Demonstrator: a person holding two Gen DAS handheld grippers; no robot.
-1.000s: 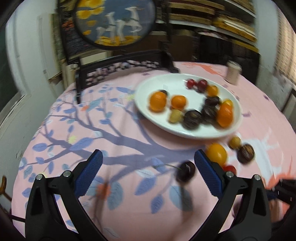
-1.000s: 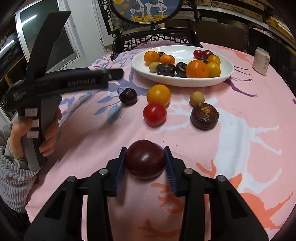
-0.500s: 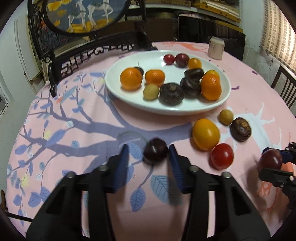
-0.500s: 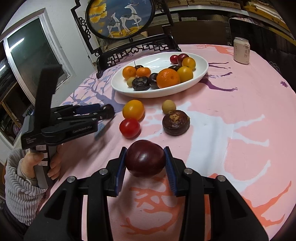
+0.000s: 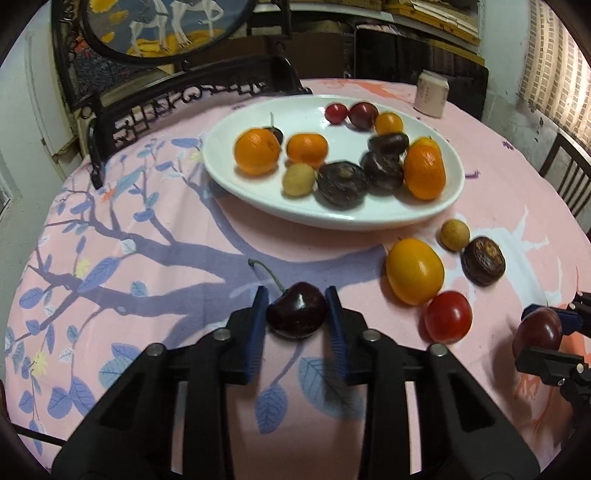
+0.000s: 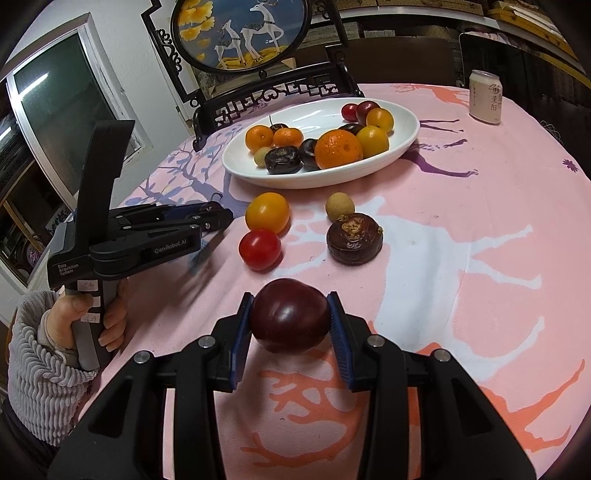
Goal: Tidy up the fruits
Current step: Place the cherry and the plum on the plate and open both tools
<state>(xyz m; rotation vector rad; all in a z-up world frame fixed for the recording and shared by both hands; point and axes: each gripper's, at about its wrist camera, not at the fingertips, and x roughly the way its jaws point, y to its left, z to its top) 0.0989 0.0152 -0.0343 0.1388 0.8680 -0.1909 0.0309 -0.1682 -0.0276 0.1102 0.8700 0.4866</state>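
My left gripper (image 5: 295, 306) is shut on a dark cherry (image 5: 296, 310) with a stem, just above the pink tablecloth. My right gripper (image 6: 290, 319) is shut on a dark red plum (image 6: 290, 320), held over the cloth; it also shows at the right edge of the left wrist view (image 5: 537, 332). A white oval plate (image 5: 236, 184) holds several oranges, dark fruits and small red ones. Loose on the cloth lie a yellow tomato (image 5: 414, 270), a red tomato (image 5: 447, 316), a longan (image 5: 454, 235) and a brown water chestnut (image 5: 483, 260).
A pale drink can (image 6: 487, 96) stands at the far right of the round table. A dark carved chair (image 6: 273, 92) and a round deer screen (image 6: 240, 29) stand behind the plate. The left hand and its gripper body (image 6: 110, 243) sit at the table's left side.
My left gripper, open a second ago, moved onto the cherry and closed on it. My right gripper has kept hold of the plum and lifted slightly.
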